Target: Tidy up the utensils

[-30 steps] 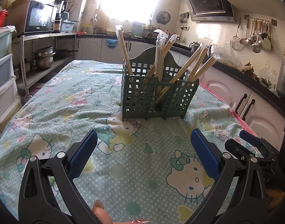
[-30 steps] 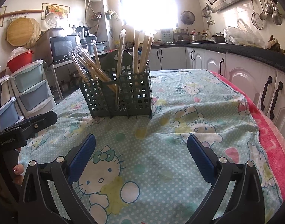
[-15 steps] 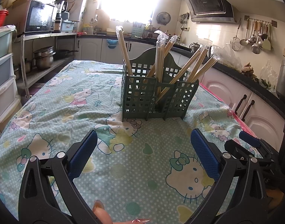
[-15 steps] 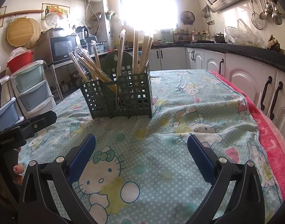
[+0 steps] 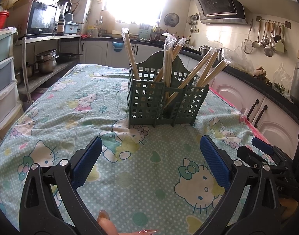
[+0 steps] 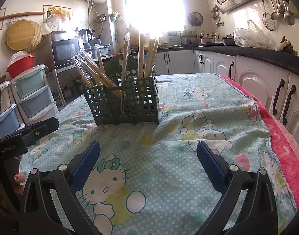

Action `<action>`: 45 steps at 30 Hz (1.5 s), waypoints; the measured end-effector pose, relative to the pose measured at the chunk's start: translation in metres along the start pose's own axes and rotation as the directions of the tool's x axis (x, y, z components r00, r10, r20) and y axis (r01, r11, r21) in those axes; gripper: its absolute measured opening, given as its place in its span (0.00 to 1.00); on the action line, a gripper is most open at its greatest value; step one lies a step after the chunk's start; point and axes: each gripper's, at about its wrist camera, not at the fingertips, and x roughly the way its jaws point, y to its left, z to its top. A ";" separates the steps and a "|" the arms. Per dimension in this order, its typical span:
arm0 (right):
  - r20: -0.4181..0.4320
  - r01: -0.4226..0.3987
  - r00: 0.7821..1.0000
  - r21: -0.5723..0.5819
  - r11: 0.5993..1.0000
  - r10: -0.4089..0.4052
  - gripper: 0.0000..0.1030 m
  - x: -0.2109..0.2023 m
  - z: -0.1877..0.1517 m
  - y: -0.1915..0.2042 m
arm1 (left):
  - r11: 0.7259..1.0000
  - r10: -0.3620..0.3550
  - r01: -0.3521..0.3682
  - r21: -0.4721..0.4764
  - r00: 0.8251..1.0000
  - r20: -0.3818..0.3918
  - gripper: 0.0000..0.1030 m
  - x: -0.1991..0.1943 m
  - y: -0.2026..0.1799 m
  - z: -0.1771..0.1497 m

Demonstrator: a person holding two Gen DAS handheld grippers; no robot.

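A dark green lattice utensil caddy [image 5: 165, 105] [image 6: 126, 103] stands upright on the cartoon-print tablecloth [image 5: 90, 109] [image 6: 198, 129]. Several plastic-wrapped wooden chopstick pairs [image 5: 206, 68] [image 6: 94, 72] lean in its compartments. My left gripper [image 5: 151, 164] hovers open in front of the caddy, nothing between its blue pads. My right gripper [image 6: 147, 164] is open too, empty, on the caddy's other side. Each gripper shows at the edge of the other's view: the right gripper [image 5: 263, 152], the left gripper [image 6: 32, 135].
A pink towel edge [image 6: 286, 146] runs along the table's right side beside white cabinets [image 6: 267, 90]. Plastic drawers [image 6: 30, 96] and a shelf with pots [image 5: 47, 60] stand to the left. A fingertip [image 5: 106, 221] shows below the left gripper.
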 end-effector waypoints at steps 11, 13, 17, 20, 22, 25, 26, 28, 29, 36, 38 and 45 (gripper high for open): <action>0.000 0.001 1.000 0.001 1.000 -0.001 0.93 0.000 0.000 0.000 | 1.000 0.002 -0.002 0.001 1.000 -0.001 0.90 0.000 0.000 -0.001; 0.001 0.000 1.000 0.001 1.000 0.000 0.93 -0.001 0.000 0.000 | 1.000 0.002 -0.002 0.002 1.000 -0.001 0.90 0.000 0.000 0.000; 0.001 0.001 1.000 0.002 1.000 -0.001 0.93 0.000 0.000 0.000 | 1.000 0.001 -0.001 0.001 1.000 0.001 0.90 0.000 0.000 0.000; 0.002 0.001 1.000 0.002 1.000 -0.001 0.93 -0.001 0.000 -0.001 | 1.000 0.002 -0.002 0.002 1.000 0.000 0.90 0.000 -0.001 0.000; 0.003 0.001 1.000 0.002 1.000 -0.001 0.93 -0.001 0.000 -0.001 | 1.000 0.001 -0.001 0.002 1.000 0.000 0.90 0.000 -0.001 -0.001; 0.004 0.002 1.000 0.002 1.000 -0.002 0.93 -0.001 0.001 -0.001 | 1.000 0.000 0.000 0.004 1.000 -0.003 0.90 0.000 0.000 0.000; 0.005 0.004 1.000 0.002 1.000 -0.004 0.93 -0.002 0.001 -0.001 | 1.000 0.000 0.000 0.005 1.000 -0.003 0.90 0.000 0.000 -0.001; 0.008 0.007 1.000 0.002 1.000 -0.007 0.93 -0.003 0.002 -0.002 | 1.000 0.003 -0.003 0.006 1.000 0.000 0.90 0.000 0.000 -0.001; 0.010 0.009 1.000 0.003 1.000 -0.009 0.93 -0.004 0.002 -0.003 | 1.000 0.005 -0.005 0.007 1.000 0.002 0.90 0.000 0.000 -0.001; 0.022 0.025 0.999 0.010 1.000 -0.025 0.93 -0.006 0.003 -0.004 | 1.000 0.013 -0.014 0.019 1.000 0.008 0.90 0.001 -0.002 -0.001; 0.025 0.027 0.999 0.011 1.000 -0.027 0.93 -0.006 0.004 -0.004 | 1.000 0.007 -0.007 0.014 1.000 0.004 0.90 0.002 -0.002 -0.001; 0.032 0.034 0.999 0.014 0.999 -0.034 0.93 -0.008 0.004 -0.006 | 1.000 0.015 -0.015 -0.002 1.000 -0.013 0.90 0.004 0.000 -0.001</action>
